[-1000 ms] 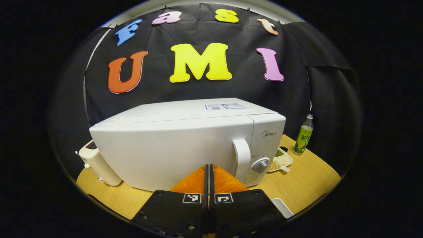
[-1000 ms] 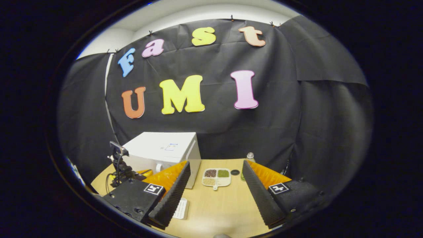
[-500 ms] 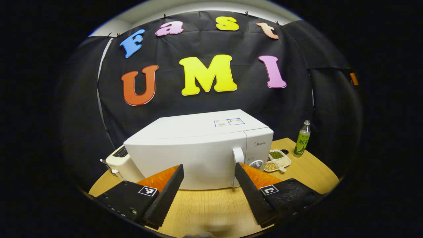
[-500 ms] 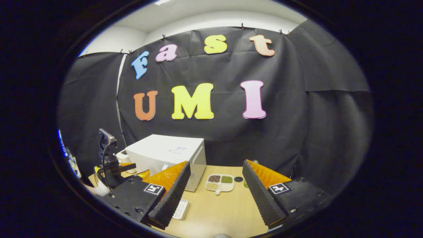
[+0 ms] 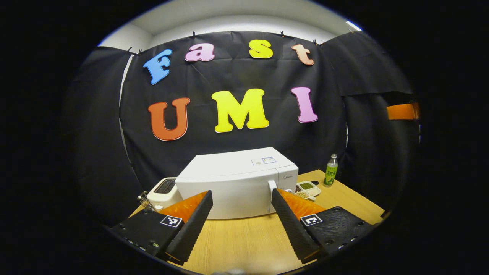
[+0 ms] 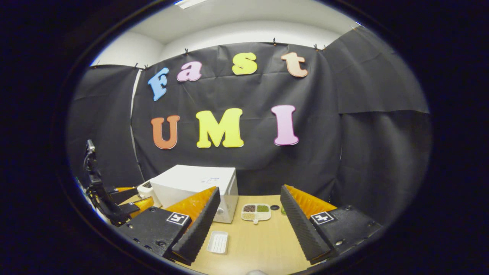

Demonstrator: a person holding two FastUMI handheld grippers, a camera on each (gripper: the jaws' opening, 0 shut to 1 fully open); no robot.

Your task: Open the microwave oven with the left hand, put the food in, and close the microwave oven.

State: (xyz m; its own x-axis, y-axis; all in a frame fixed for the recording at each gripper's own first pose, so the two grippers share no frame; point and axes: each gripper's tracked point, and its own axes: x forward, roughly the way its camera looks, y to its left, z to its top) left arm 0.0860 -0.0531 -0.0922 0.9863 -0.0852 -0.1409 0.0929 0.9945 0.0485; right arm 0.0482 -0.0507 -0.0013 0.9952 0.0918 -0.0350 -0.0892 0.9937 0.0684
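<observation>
Bottom of the left gripper view: the left hand-held gripper (image 5: 242,223) is spread wide with nothing between its fingers, just bare wooden tabletop (image 5: 244,238) under it. Right behind that gap, around the middle of the frame, sits the white microwave oven (image 5: 237,183) with its door shut, the handle (image 5: 271,191) running vertically at the door's right edge (its lower part is hidden behind the right finger). Tucked against the microwave's left side is a white toaster (image 5: 163,192). To the right of the microwave there's a divided dish of beans (image 5: 306,188), and a bit farther right a green bottle (image 5: 331,170) standing upright near the back edge of the tabletop.

Right gripper view, same deal: the right hand-held gripper (image 6: 246,225) is wide open and holding nothing. Lower middle of the frame, between its fingers, a small white tray (image 6: 218,242) lies flat on the tabletop. Beyond it the divided dish and a small dark round thing (image 6: 274,207) (can't tell what it is), with the microwave at centre left. The other gripper shows at the far left edge.
</observation>
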